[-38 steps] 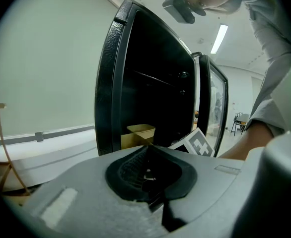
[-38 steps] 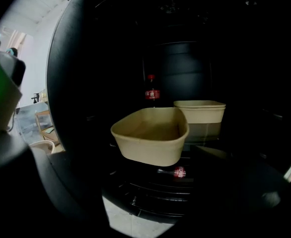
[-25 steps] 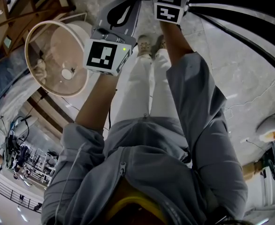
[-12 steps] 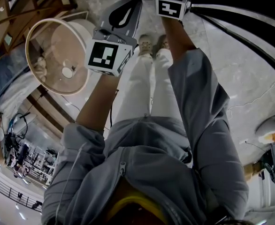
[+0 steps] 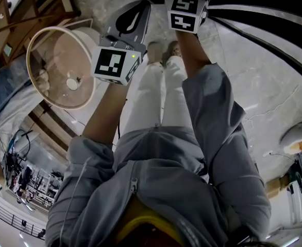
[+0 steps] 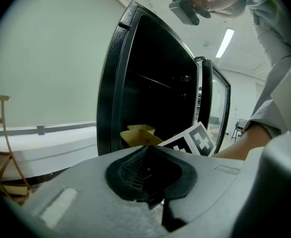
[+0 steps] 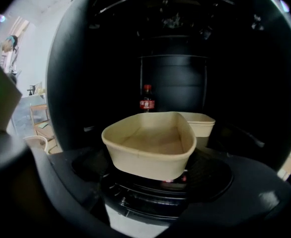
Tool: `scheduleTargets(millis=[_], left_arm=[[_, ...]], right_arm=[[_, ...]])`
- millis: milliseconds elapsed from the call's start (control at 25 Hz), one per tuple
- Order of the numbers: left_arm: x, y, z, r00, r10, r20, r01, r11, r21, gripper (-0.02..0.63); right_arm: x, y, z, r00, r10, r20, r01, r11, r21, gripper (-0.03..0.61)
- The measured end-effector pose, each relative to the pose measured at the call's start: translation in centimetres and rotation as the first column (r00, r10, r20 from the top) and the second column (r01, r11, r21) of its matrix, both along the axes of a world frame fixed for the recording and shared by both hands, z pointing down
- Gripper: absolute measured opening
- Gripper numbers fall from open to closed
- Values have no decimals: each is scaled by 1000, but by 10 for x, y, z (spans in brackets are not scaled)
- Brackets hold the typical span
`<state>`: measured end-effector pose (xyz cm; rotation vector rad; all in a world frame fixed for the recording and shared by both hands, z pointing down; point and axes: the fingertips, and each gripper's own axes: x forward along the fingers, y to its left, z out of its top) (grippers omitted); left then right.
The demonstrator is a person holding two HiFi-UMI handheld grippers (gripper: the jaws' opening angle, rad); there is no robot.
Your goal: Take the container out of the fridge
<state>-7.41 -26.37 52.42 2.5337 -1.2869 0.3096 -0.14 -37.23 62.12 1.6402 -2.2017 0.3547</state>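
In the right gripper view a beige paper container (image 7: pixel 149 144) sits in the dark fridge (image 7: pixel 173 78). It lies between the jaws of my right gripper (image 7: pixel 153 176), which are closing. I see no pad pressing on it. A second beige container (image 7: pixel 201 124) stands behind it. In the left gripper view both containers (image 6: pixel 137 135) show inside the fridge (image 6: pixel 150 83), with the right gripper's marker cube (image 6: pixel 195 140) beside them. My left gripper (image 5: pixel 133 15) hangs shut and empty outside the fridge. The right gripper's cube (image 5: pixel 184 12) reaches toward the dark fridge at the top of the head view.
A cola bottle (image 7: pixel 146 101) stands at the back of the fridge. The fridge door (image 6: pixel 214 110) stands open to the right. A round pale basket-like stand (image 5: pixel 61 68) and a wooden chair (image 5: pixel 17 12) are on the marble floor to my left.
Almost nothing differs. Both marker cubes have shifted only slightly in the head view.
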Motion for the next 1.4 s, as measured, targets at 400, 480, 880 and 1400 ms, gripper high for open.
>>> scheduleTargets(millis=[400, 480, 880, 1400], left_arm=[[21, 14, -41, 999, 28, -22, -27, 999, 25, 5], [19, 17, -50, 1000, 24, -20, -24, 999, 24, 5], [26, 53, -126, 997, 77, -5, -76, 993, 86, 5], [42, 92, -232, 999, 27, 35, -34, 979, 203, 5]], right_arm=[[45, 71, -56, 997, 77, -18, -78, 995, -56, 474], [50, 88, -69, 996, 91, -17, -92, 993, -74, 474], [57, 172, -174, 998, 68, -6, -68, 996, -53, 476], [86, 212, -303, 998, 68, 8, -69, 994, 89, 477]])
